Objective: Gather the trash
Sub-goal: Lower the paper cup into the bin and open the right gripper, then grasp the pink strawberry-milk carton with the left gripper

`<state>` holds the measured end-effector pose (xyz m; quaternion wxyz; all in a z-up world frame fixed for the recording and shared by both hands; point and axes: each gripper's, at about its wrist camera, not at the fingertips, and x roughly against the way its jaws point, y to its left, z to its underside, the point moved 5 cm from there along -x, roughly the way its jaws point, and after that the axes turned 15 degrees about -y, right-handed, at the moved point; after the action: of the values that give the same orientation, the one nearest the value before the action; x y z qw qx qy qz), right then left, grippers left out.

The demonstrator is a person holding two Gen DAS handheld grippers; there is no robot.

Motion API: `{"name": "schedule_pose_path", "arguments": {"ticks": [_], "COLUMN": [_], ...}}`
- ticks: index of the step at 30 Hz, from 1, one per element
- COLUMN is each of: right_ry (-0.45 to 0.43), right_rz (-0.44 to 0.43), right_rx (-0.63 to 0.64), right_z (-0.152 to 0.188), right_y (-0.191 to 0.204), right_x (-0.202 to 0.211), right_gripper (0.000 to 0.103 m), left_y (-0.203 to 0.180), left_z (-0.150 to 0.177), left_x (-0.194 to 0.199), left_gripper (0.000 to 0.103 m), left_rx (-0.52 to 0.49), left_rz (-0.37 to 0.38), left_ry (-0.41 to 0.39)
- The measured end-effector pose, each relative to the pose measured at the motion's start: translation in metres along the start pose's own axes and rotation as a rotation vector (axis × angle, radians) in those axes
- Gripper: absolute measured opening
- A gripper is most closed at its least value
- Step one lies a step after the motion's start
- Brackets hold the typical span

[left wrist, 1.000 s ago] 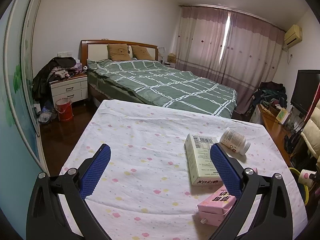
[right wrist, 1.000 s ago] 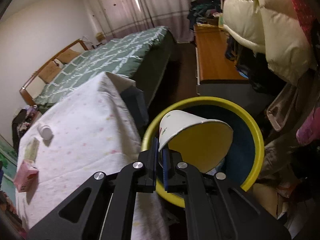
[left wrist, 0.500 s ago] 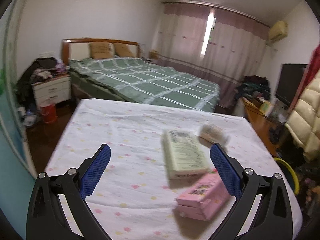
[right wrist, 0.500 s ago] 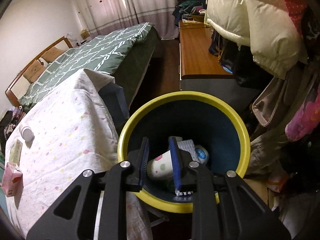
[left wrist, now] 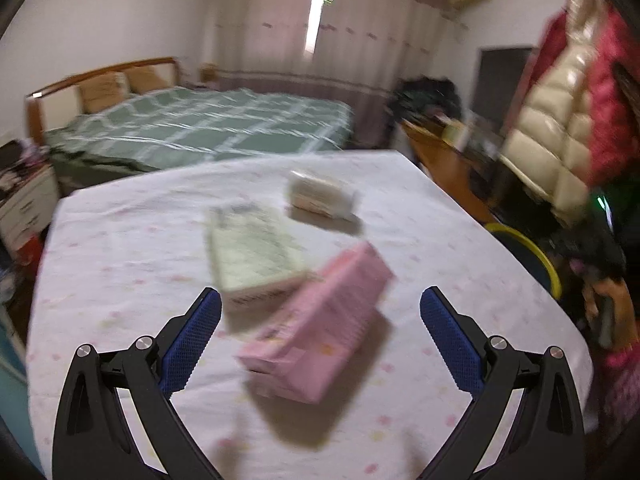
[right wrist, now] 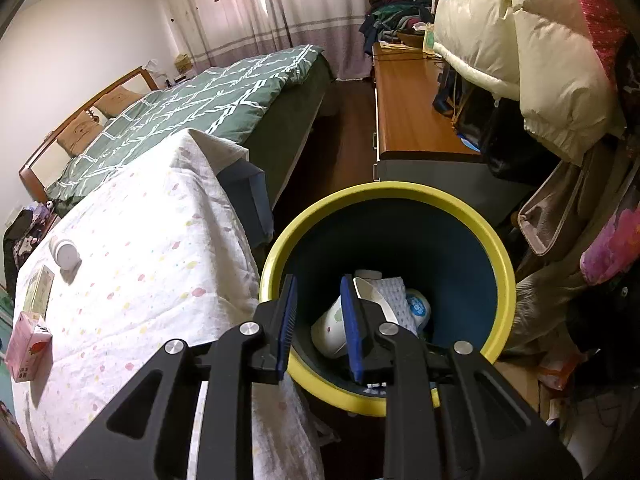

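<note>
Hanging above the round bin, the right gripper has its jaws a narrow way apart and nothing is between its ribbed blue pads. This bin has a smooth yellow rim and dark blue inner wall, and it stands just beside the corner of the table. Inside it lies a white paper cup on its side, touching a white textured packet and a small round lid with blue print.

The table is covered with a soft white cloth with small coloured dots. Far from the bin, at the other end of the table, rest a pink rectangular carton, a pale green flat box and a small white cylindrical bottle on its side; the box lies between the carton and the bottle.

The left gripper has its jaws wide, one at each side of the pink carton and above it, not touching it. This view is blurred.
</note>
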<state>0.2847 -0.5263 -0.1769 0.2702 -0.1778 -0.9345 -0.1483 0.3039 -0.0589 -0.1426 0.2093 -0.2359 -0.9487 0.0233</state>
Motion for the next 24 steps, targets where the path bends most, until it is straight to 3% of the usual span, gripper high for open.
{"name": "schedule_pose_path", "arguments": {"ticks": [5,10,12,16,24], "right_ry": [-0.003,0.009,0.012,0.016,0.016], "right_rz": [0.001,-0.008,-0.012,-0.018,-0.036], "right_rx": [-0.005,0.001,0.002,0.006,-0.004], "right_z": [0.001,0.003,0.005,0.006,0.009], "right_y": [0.0,0.002,0.004,0.008,0.011], "right_x": [0.002,0.001,0.0,-0.001,0.0], "right_gripper": [0.022,0.023,0.023,0.023,0.026], "left_y": [-0.03,-0.06,-0.059,-0.035,-0.02], "left_z": [0.013,0.013,0.011,0.009,0.025], "left_x": [-0.006,0.005,0.007,-0.001,-0.031], "left_gripper": [0.098,0.098,0.098,0.098,0.098], "left_rx": [-0.024,-0.039,-0.045,-0.024,-0.069], "left_rz": [0.141,0.303,0.285,0.173,0.097], "left_ry": [0.064,0.053,0.043,0.062,0.182]}}
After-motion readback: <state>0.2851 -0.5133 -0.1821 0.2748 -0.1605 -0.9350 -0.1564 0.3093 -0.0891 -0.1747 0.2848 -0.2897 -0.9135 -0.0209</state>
